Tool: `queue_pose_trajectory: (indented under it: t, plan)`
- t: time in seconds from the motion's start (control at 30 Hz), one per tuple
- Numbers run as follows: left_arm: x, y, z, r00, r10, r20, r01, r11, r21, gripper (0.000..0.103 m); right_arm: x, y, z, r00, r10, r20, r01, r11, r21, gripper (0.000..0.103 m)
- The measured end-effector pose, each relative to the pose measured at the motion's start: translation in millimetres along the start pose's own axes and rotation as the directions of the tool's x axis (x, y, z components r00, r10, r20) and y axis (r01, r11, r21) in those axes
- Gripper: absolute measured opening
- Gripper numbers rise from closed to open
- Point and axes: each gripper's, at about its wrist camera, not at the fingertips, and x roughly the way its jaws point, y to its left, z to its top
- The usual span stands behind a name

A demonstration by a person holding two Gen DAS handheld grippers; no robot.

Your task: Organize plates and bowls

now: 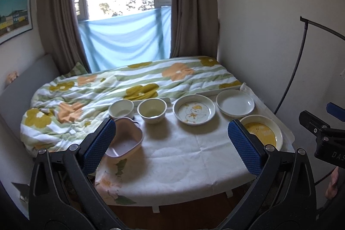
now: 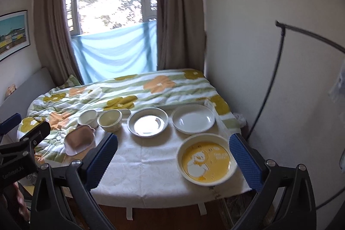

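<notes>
On the white-clothed table (image 1: 172, 154) stand a pink eared bowl (image 1: 127, 139), a small white bowl (image 1: 121, 108), a cream bowl (image 1: 152, 110), a duck-print plate (image 1: 194, 112), a plain white plate (image 1: 235, 102) and a yellow duck plate (image 1: 262, 132). My left gripper (image 1: 172, 141) is open and empty above the table's front, its left finger beside the pink bowl. My right gripper (image 2: 172, 156) is open and empty, with the yellow duck plate (image 2: 204, 160) between its fingers near the right one. The other dishes also show there: pink bowl (image 2: 78, 140), cream bowl (image 2: 110, 120), duck-print plate (image 2: 147, 124), white plate (image 2: 193, 119).
A bed with a flowered quilt (image 1: 107, 87) lies directly behind the table. A window with brown curtains (image 1: 187, 3) is beyond. The wall (image 1: 269, 36) and a black cable (image 1: 289, 79) stand at the right. The right gripper's body (image 1: 323, 133) shows at the right edge.
</notes>
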Motion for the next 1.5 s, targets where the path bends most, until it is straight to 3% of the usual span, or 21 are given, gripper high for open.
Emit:
queue_pose_trajectory:
  t: [0.13,0.3,0.4,0.57,0.7,0.77,0.9,1.07,1.13,1.23,1.3,1.5]
  plan:
    - [43,-23,-5,0.990,-0.101,-0.096,0.102,0.995,0.007,0.103,19,-37,-17,0.996,-0.037,-0.077,0.041,0.998,0.051,0.103]
    - [107,-62,-13,0.962,-0.184,-0.204,0.197,0.980,0.043,0.103,62,-85,-38,0.982,-0.019,-0.189,0.041,0.993,0.115,0.103]
    - [150,-86,-19,0.917,-0.264,-0.298,0.288,0.957,0.038,0.103,95,-115,-50,0.966,0.051,-0.252,-0.004,0.983,0.183,0.103]
    - [220,-127,-35,0.848,-0.317,-0.424,0.369,0.928,0.045,0.103,152,-152,-67,0.934,0.134,-0.331,-0.044,0.963,0.266,0.101]
    - [268,-153,-48,0.773,-0.349,-0.531,0.419,0.908,0.014,0.099,199,-176,-78,0.884,0.220,-0.412,-0.081,0.940,0.330,0.076]
    - [291,-163,-56,0.739,-0.346,-0.578,0.430,0.903,0.009,0.089,219,-186,-84,0.858,0.256,-0.446,-0.084,0.926,0.369,0.067]
    - [323,-178,-71,0.684,-0.335,-0.648,0.446,0.895,0.009,0.071,244,-203,-91,0.833,0.290,-0.471,-0.089,0.911,0.403,0.052]
    - [354,-193,-87,0.633,-0.332,-0.699,0.460,0.888,-0.005,0.032,264,-214,-93,0.812,0.323,-0.487,-0.111,0.903,0.415,0.030]
    - [361,-195,-91,0.621,-0.338,-0.708,0.461,0.887,-0.019,0.021,270,-214,-93,0.807,0.322,-0.495,-0.116,0.909,0.401,0.026]
    - [365,-198,-95,0.610,-0.364,-0.703,0.472,0.880,-0.046,0.017,271,-212,-95,0.810,0.304,-0.502,-0.119,0.923,0.367,0.019]
    - [368,-199,-97,0.615,-0.363,-0.700,0.469,0.882,-0.045,0.017,273,-213,-96,0.808,0.298,-0.508,-0.120,0.928,0.354,0.014]
    - [364,-199,-94,0.621,-0.359,-0.697,0.469,0.883,-0.038,0.017,278,-213,-96,0.801,0.298,-0.519,-0.138,0.936,0.324,0.012]
